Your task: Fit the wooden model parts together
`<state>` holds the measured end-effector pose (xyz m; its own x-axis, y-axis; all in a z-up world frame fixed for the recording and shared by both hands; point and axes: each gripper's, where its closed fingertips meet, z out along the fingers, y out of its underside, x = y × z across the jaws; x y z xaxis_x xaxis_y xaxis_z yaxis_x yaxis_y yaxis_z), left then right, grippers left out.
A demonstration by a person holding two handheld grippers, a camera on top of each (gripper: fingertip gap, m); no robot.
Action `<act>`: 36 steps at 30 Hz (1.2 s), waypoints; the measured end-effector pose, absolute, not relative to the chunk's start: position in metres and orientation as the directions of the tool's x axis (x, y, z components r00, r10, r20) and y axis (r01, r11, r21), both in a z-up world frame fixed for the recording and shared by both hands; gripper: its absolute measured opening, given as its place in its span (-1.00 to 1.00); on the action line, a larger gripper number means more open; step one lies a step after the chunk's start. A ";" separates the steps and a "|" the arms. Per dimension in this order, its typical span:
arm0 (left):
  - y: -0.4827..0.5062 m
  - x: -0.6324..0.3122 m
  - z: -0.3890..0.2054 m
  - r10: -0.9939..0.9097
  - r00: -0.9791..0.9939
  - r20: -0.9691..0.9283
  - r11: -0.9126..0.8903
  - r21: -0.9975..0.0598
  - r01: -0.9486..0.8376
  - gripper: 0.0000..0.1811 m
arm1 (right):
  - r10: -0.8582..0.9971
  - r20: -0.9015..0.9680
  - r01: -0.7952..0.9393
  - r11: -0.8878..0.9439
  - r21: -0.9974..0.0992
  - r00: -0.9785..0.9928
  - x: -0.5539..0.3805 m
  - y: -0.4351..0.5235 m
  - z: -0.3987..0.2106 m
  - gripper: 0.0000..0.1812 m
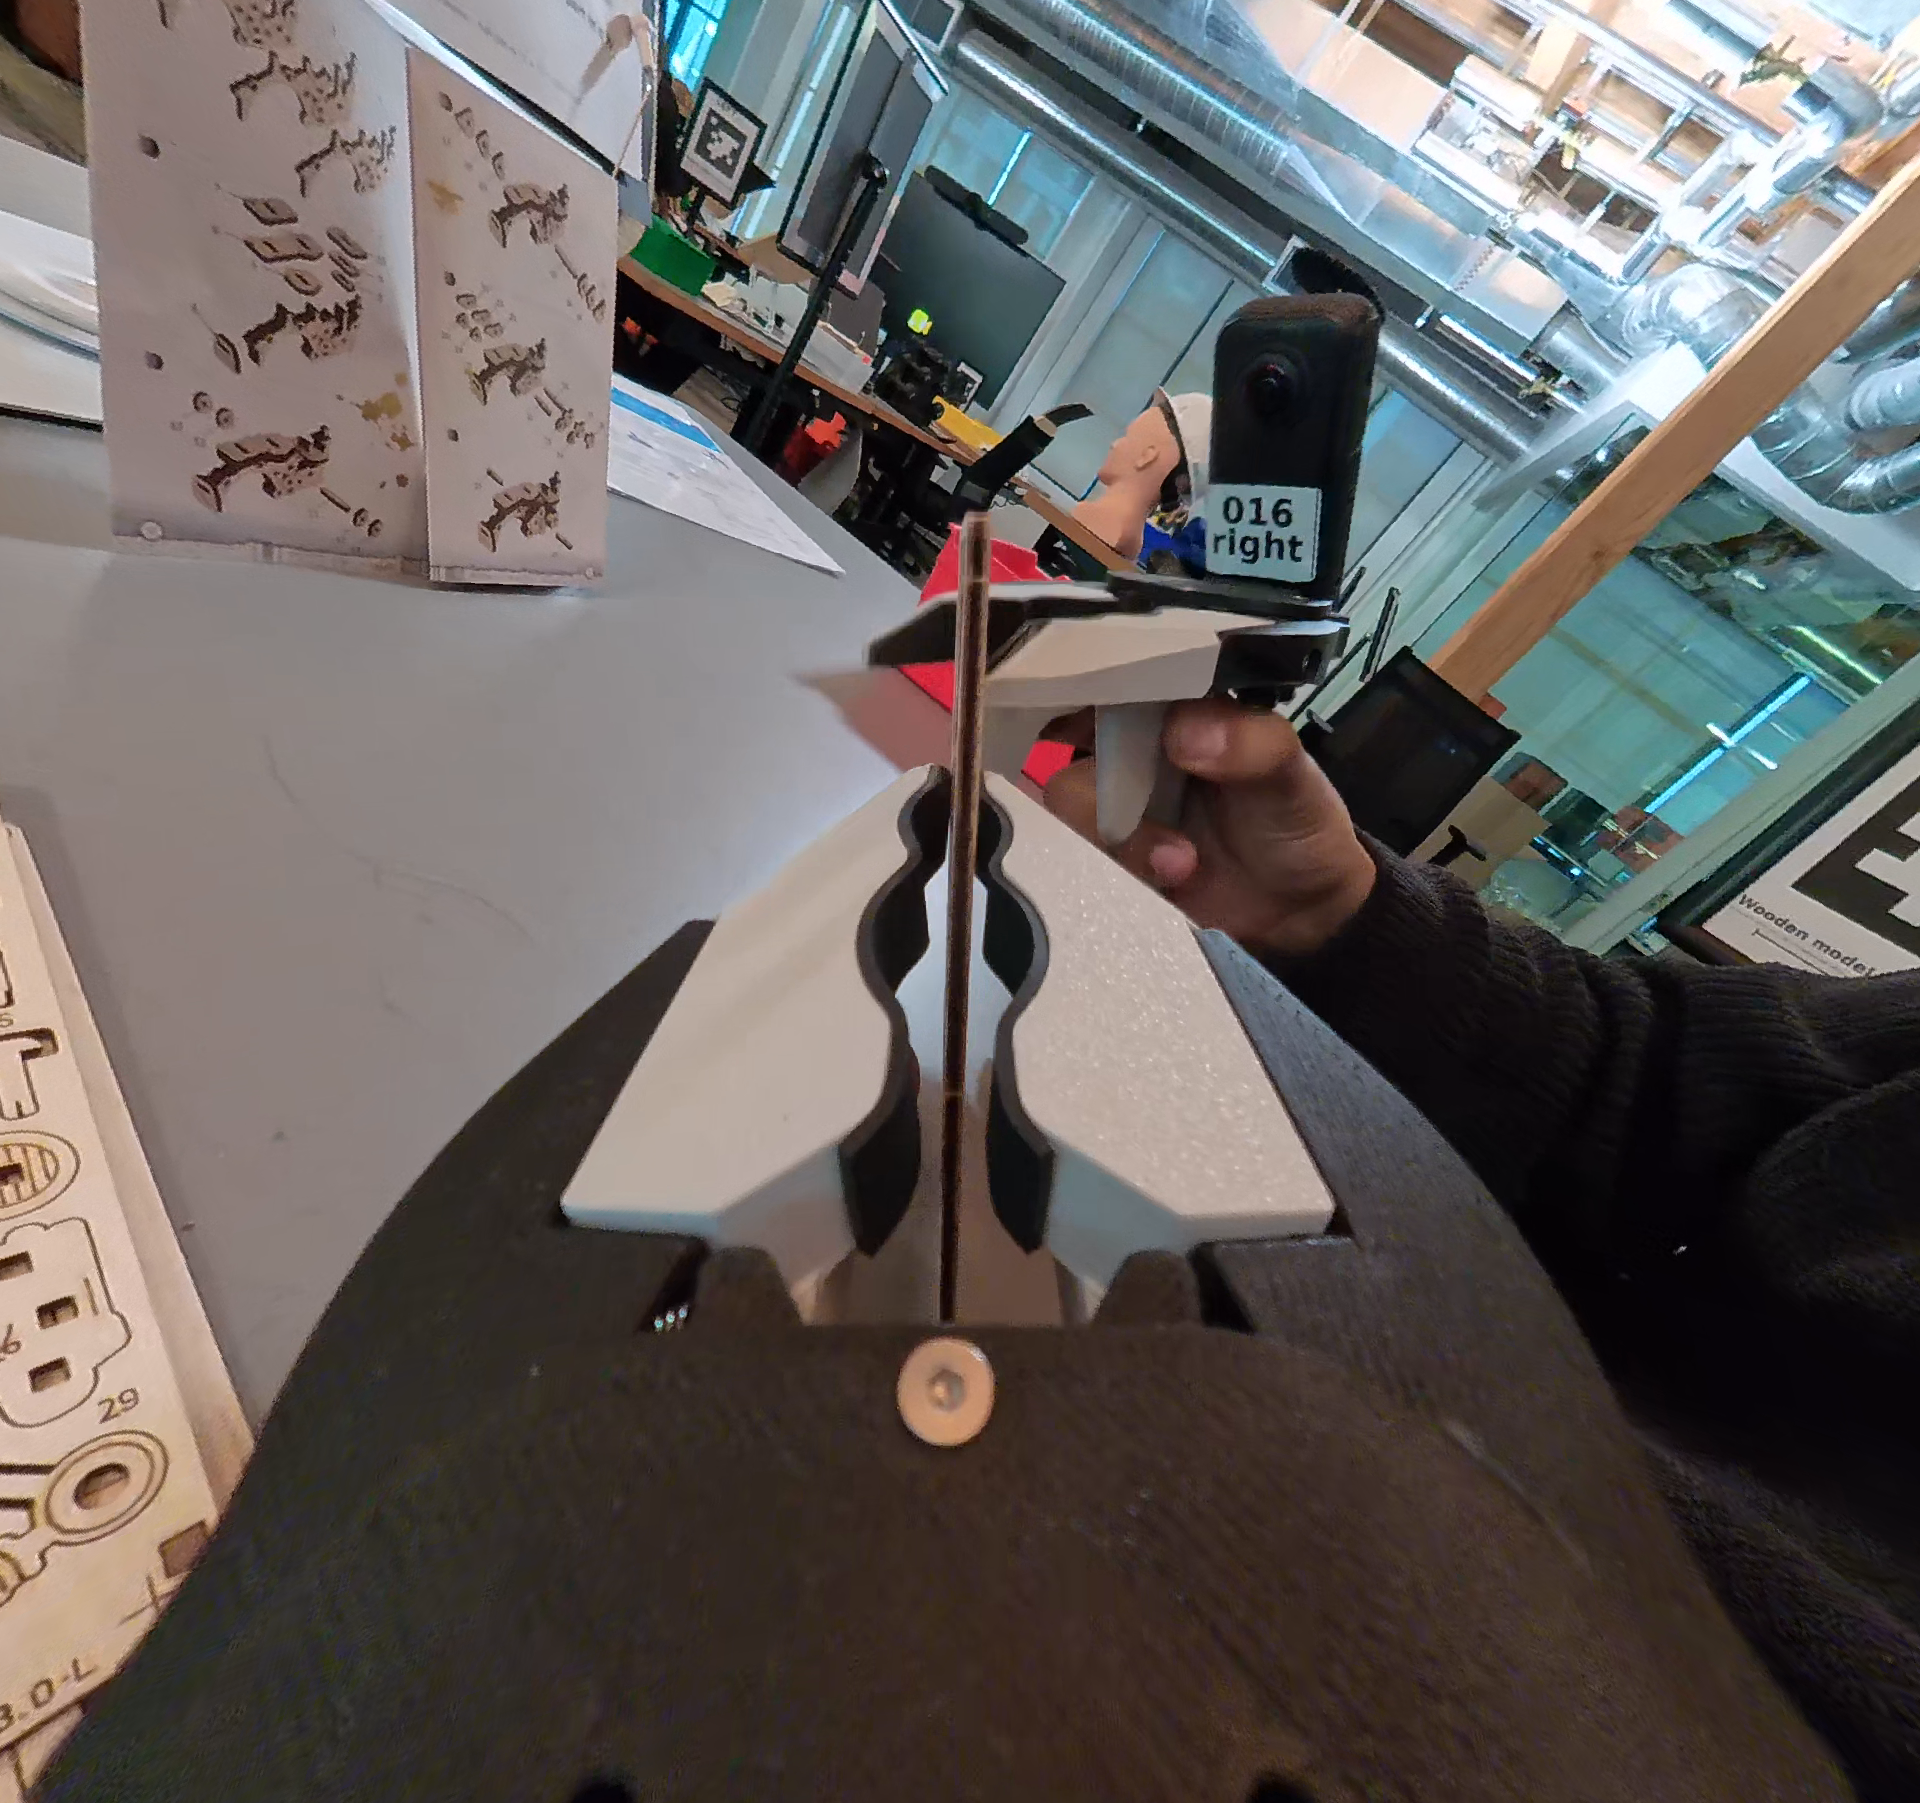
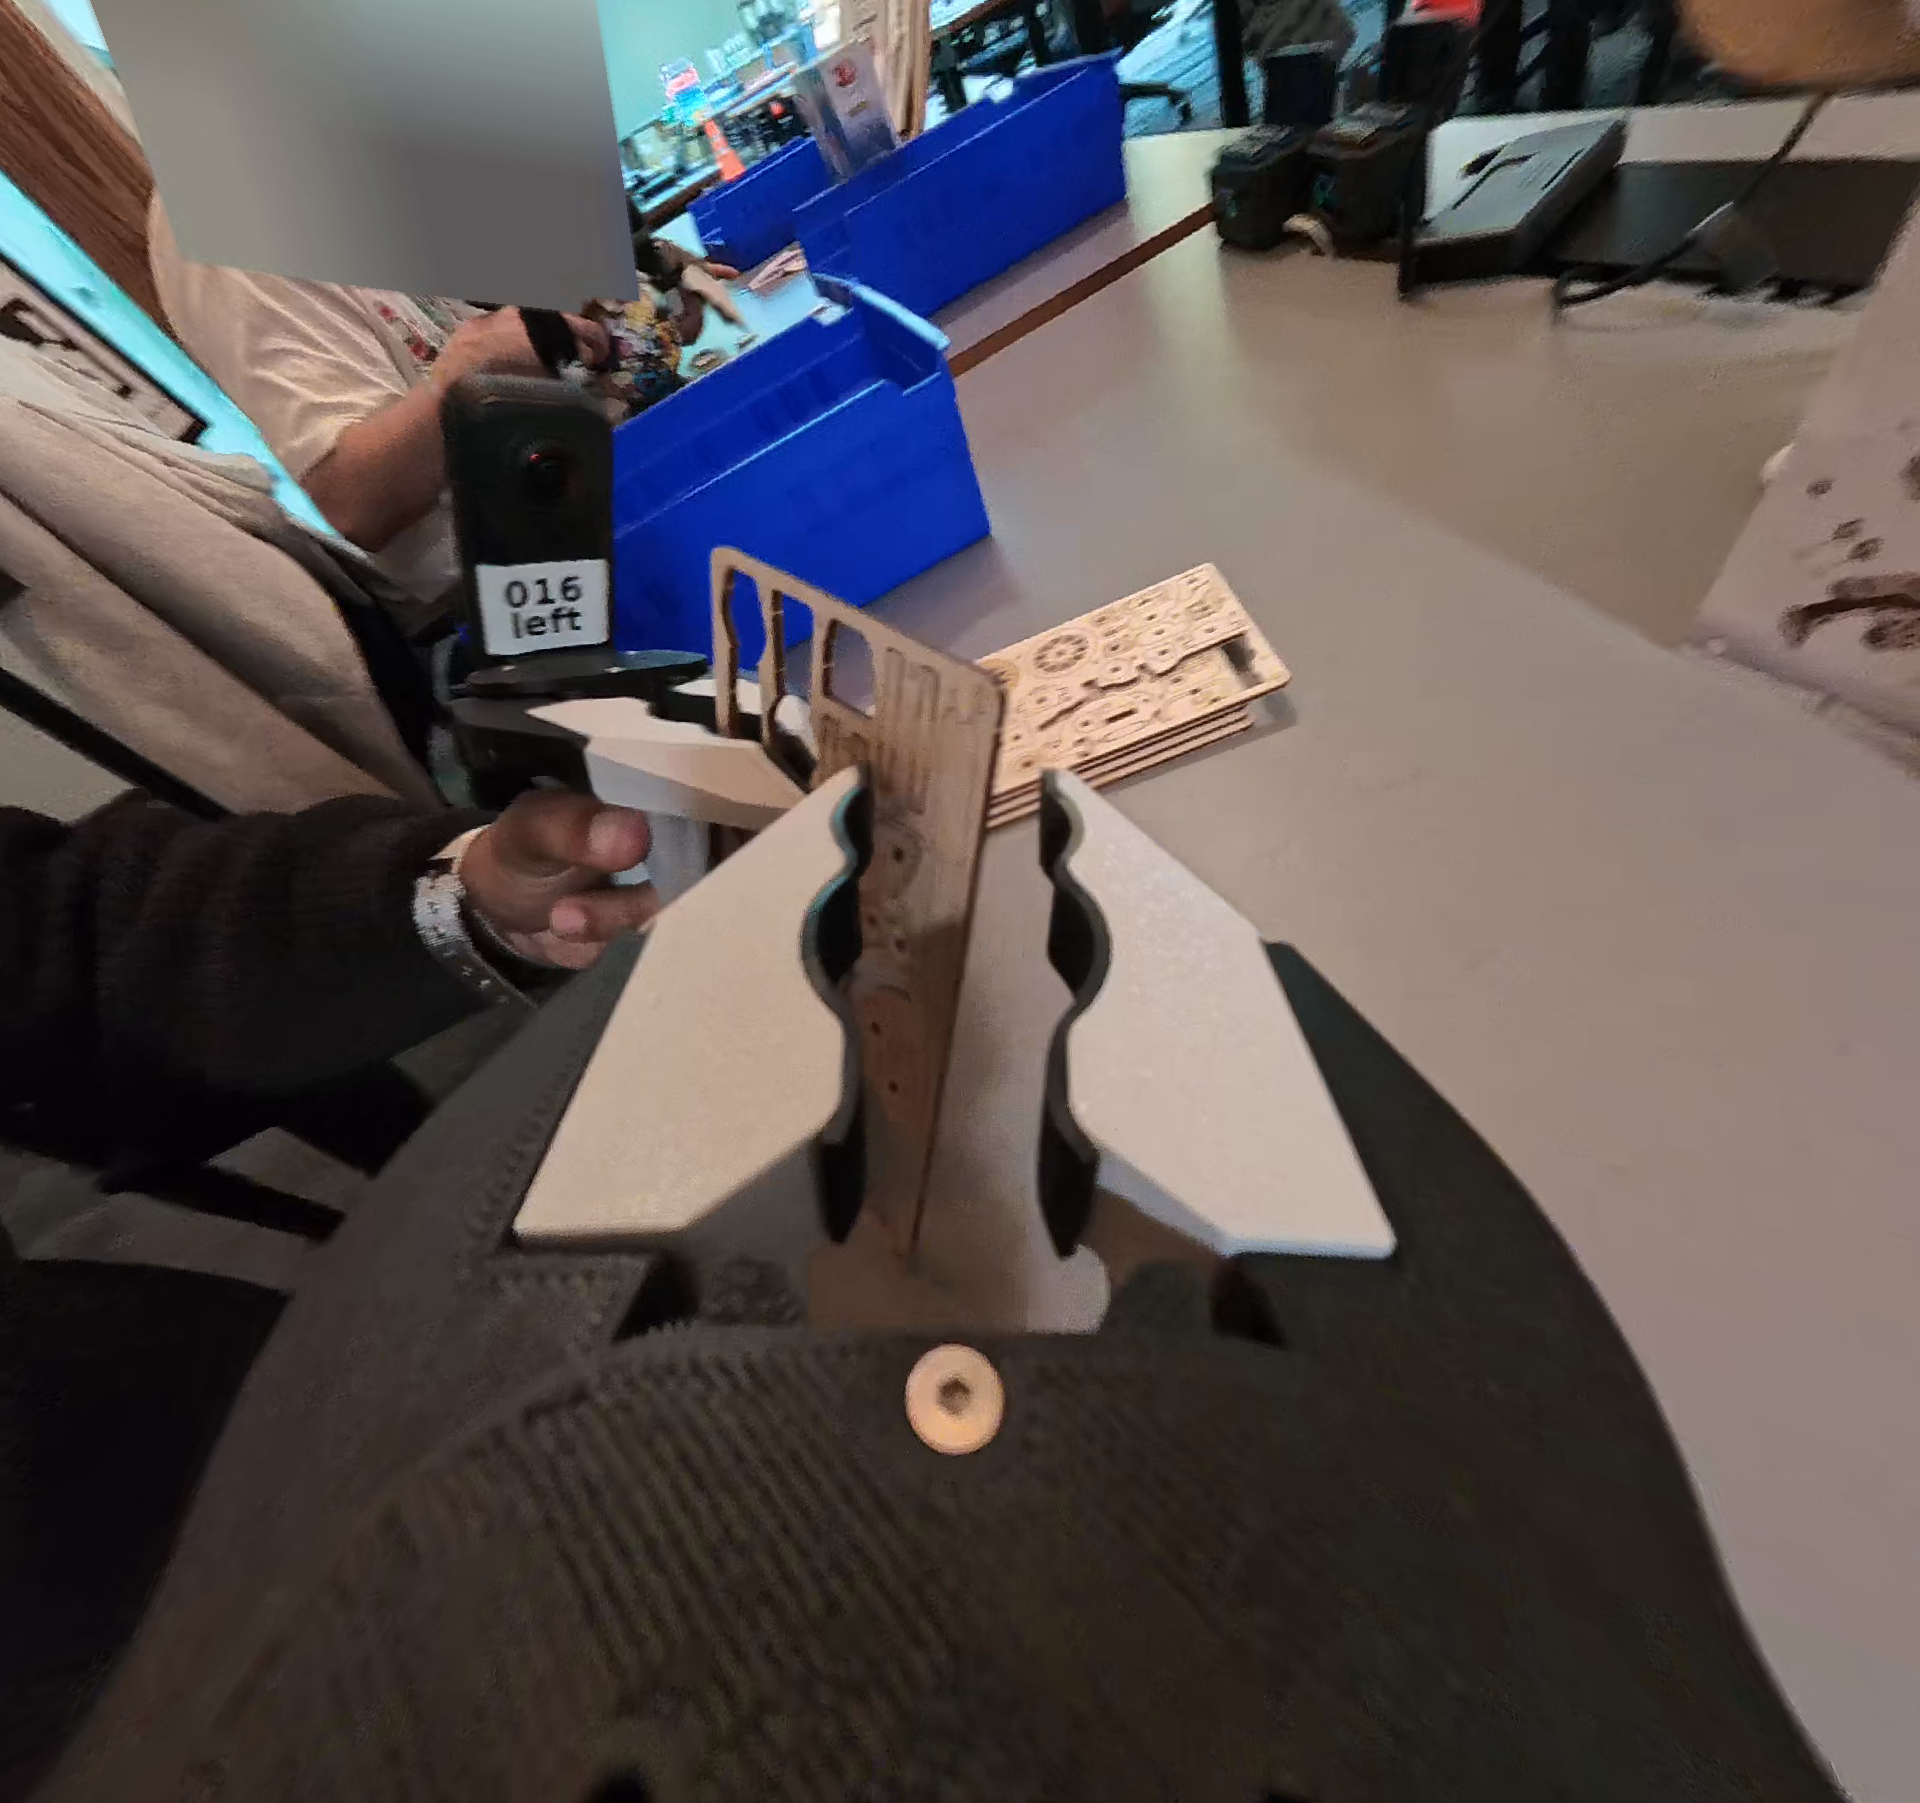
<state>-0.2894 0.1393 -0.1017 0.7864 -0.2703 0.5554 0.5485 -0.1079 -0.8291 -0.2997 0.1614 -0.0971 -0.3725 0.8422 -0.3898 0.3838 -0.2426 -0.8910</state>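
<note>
A thin wooden part sheet with cut-out slots stands upright above the grey table. My left gripper is shut on it; in its own view the sheet shows edge-on as a dark line between the pads. My right gripper is open around the same sheet. The sheet lies against its left finger, and its right finger stands clear. The right gripper also shows in the left wrist view, straddling the sheet's upper part. The left gripper shows behind the sheet in the right wrist view.
A stack of wooden part sheets lies on the table just beyond the grippers; another sheet lies at my left. Instruction pages stand upright at the back left. Blue bins, a red tray and a seated person are nearby. My left and right fingertips are right by each other.
</note>
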 end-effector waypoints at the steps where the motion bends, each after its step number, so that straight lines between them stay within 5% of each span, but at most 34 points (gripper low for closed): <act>1: 0.139 -0.292 -0.101 -0.263 0.788 0.557 -0.101 -0.828 0.551 -1.00 | 0.861 -0.363 0.366 -0.230 -0.902 -0.356 -0.300 0.169 -0.093 -0.58; 7: 0.135 -0.320 -0.100 -0.174 0.788 0.591 -0.003 -0.801 0.599 -1.00 | 0.934 -0.261 0.217 -0.209 -0.953 -0.245 -0.297 0.193 -0.067 -0.55; 11: 0.133 -0.306 -0.092 -0.264 0.765 0.587 -0.012 -0.795 0.606 -1.00 | 0.930 -0.249 0.320 -0.157 -0.934 -0.269 -0.305 0.166 -0.091 -0.48; 19: 0.134 -0.295 -0.088 -0.281 0.786 0.551 -0.009 -0.821 0.571 -1.00 | 0.864 -0.368 0.308 -0.266 -0.913 -0.344 -0.300 0.153 -0.086 -0.73; 36: 0.136 -0.288 -0.088 -0.242 0.824 0.512 0.005 -0.849 0.529 -1.00 | 0.843 -0.397 0.318 -0.289 -0.903 -0.362 -0.299 0.150 -0.086 -0.73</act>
<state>-0.2882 0.1358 -0.0876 0.8242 -0.2420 0.5119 0.5286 0.0048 -0.8488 -0.2985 0.1503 -0.0857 -0.3623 0.8432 -0.3972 0.3176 -0.2890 -0.9031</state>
